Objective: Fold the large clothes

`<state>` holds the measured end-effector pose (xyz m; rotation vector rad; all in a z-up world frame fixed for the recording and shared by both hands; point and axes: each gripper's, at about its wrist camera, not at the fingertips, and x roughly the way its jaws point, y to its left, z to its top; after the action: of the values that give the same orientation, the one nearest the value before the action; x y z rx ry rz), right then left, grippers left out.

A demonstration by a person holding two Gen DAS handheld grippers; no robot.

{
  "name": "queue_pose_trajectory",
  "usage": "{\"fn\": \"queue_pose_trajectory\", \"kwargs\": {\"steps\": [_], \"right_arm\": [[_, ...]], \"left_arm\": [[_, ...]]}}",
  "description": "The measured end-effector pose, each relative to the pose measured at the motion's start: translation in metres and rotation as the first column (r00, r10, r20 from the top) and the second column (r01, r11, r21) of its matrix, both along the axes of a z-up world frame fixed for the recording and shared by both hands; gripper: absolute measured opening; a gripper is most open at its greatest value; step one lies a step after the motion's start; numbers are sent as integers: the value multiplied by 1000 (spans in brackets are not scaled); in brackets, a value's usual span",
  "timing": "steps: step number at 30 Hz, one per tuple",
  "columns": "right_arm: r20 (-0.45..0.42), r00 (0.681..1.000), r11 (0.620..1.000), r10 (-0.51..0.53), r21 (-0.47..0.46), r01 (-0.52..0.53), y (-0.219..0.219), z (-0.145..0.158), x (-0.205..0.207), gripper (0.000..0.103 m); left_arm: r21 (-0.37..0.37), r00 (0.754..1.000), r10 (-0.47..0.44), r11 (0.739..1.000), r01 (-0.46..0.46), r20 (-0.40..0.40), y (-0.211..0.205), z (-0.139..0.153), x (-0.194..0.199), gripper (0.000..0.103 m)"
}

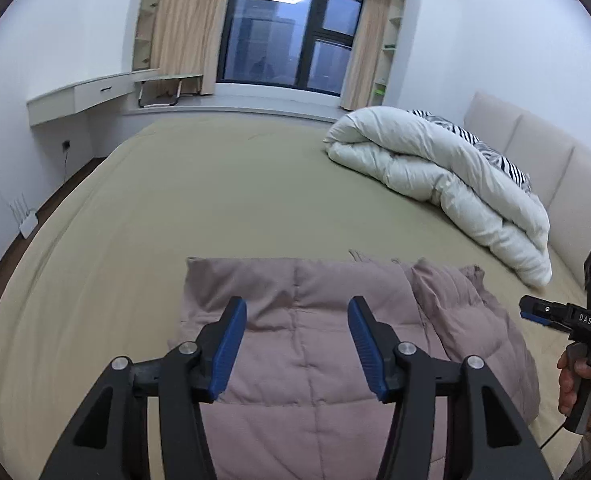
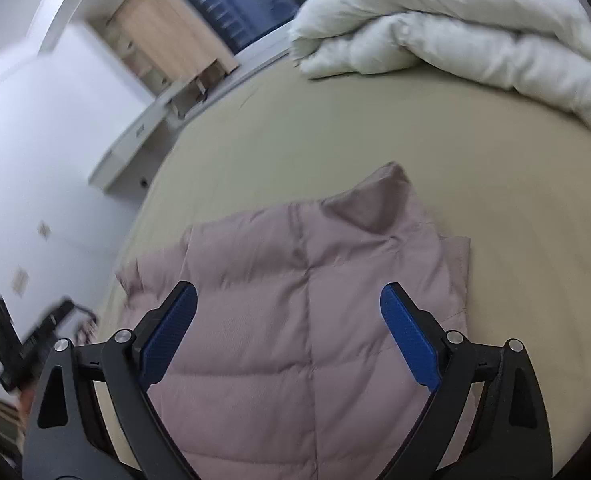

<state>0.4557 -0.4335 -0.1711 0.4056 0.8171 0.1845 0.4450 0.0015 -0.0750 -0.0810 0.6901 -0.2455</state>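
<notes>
A quilted mauve jacket lies folded on the olive-tan bed, near the edge closest to the cameras. In the left wrist view its far edge runs straight across, and a puffier fold, perhaps a sleeve, bunches along its right side. In the right wrist view one corner of the fabric stands up in a small peak at the far end.

The left tool hangs over the jacket with its blue pads apart and nothing clamped between them; the garment shows through the gap. The right tool is spread wider over the same jacket, and its blue pads also press on nothing. From the left wrist view the right tool appears at the right edge of the picture, held by a hand around its grip.

A rolled white duvet lies well apart from the jacket, by the padded headboard, with a zebra-striped cloth behind it. Beyond the bed are a dark window with beige curtains and a wall-mounted white desk
</notes>
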Motion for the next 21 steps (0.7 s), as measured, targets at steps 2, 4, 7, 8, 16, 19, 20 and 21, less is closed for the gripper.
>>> {"fn": "queue_pose_trajectory", "kwargs": {"steps": [2, 4, 7, 8, 16, 19, 20, 21], "right_arm": [[-17, 995, 978, 102, -182, -103, 50, -1, 3, 88], [-60, 987, 956, 146, -249, -157, 80, -8, -9, 83], [-115, 986, 945, 123, -289, -152, 101, -32, 8, 82], [-123, 988, 940, 97, -315, -132, 103, -41, 23, 82], [-193, 980, 928, 55, -351, -122, 103, -96, 106, 96], [-201, 978, 933, 56, -337, -123, 104, -109, 130, 100], [-203, 978, 934, 56, -335, -123, 104, -112, 135, 100], [-202, 978, 934, 58, -334, -125, 106, -115, 141, 100]], "left_arm": [[44, 999, -23, 999, 24, -28, -22, -13, 6, 56], [97, 997, -18, 995, 24, -70, -39, -31, 19, 56], [210, 993, -2, 977, 26, -115, -58, -61, 47, 56], [233, 989, 5, 972, 30, -148, -62, -73, 60, 57], [241, 980, 68, 970, -21, -189, -50, -117, 121, 71], [253, 978, 69, 967, -18, -195, -49, -128, 131, 71], [250, 977, 72, 968, -21, -199, -50, -130, 134, 71], [247, 977, 75, 969, -24, -201, -50, -133, 137, 71]]}}
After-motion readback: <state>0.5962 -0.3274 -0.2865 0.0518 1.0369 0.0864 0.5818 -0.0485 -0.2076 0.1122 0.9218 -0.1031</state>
